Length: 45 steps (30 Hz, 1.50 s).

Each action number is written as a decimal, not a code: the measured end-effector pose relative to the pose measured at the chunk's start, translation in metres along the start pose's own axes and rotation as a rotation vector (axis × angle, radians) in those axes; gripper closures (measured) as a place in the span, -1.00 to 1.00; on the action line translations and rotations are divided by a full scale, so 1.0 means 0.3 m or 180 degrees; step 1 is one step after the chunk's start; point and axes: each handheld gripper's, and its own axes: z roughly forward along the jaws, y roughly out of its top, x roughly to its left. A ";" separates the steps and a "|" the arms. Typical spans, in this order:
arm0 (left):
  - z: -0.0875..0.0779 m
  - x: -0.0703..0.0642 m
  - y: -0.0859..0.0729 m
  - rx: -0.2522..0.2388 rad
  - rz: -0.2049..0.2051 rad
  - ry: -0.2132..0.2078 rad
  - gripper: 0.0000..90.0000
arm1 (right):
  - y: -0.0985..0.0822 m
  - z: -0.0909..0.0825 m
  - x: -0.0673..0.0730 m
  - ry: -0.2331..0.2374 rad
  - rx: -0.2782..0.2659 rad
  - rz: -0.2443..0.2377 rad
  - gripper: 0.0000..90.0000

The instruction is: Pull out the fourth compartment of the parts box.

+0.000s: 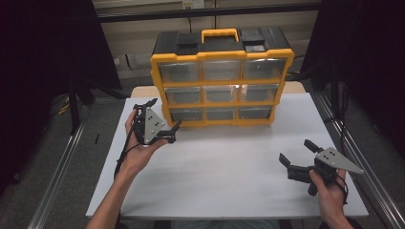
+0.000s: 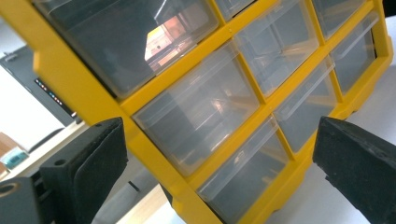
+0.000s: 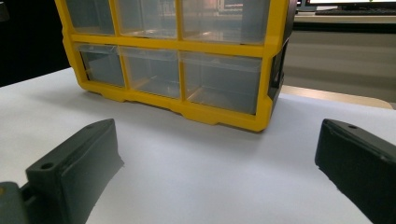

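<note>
A yellow and black organizer cabinet (image 1: 220,81) with three rows of clear drawers stands upright at the back of the white table (image 1: 224,176). My left gripper (image 1: 165,113) is held open just off the cabinet's lower left corner, its jaws wide apart with nothing between them. Through the left gripper view the clear drawers (image 2: 205,107) loom close and tilted. My right gripper (image 1: 297,150) hovers open near the table's right front, well clear of the cabinet (image 3: 187,60), and holds nothing.
Metal rails (image 1: 57,162) run along both sides of the table. Dark curtains hang left and right. A wooden board (image 3: 336,95) lies under the white top behind the cabinet. Bare white surface lies between the two grippers.
</note>
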 end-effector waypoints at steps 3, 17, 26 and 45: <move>0.019 -0.007 0.004 0.0081 0.0189 -0.0037 -0.92 | 0.000 0.001 0.001 0.0001 -0.0003 0.0000 -1.00; 0.052 -0.021 0.004 0.0190 0.1079 0.0257 -0.88 | -0.002 0.000 -0.001 -0.0007 0.0007 -0.0006 -1.00; 0.084 -0.029 0.009 0.0366 0.1691 0.0305 -0.91 | -0.002 0.000 0.000 -0.0011 0.0012 -0.0010 -1.00; 0.170 -0.028 -0.024 0.0632 0.2479 0.0669 -0.56 | -0.001 -0.001 0.001 -0.0011 -0.0006 -0.0026 -1.00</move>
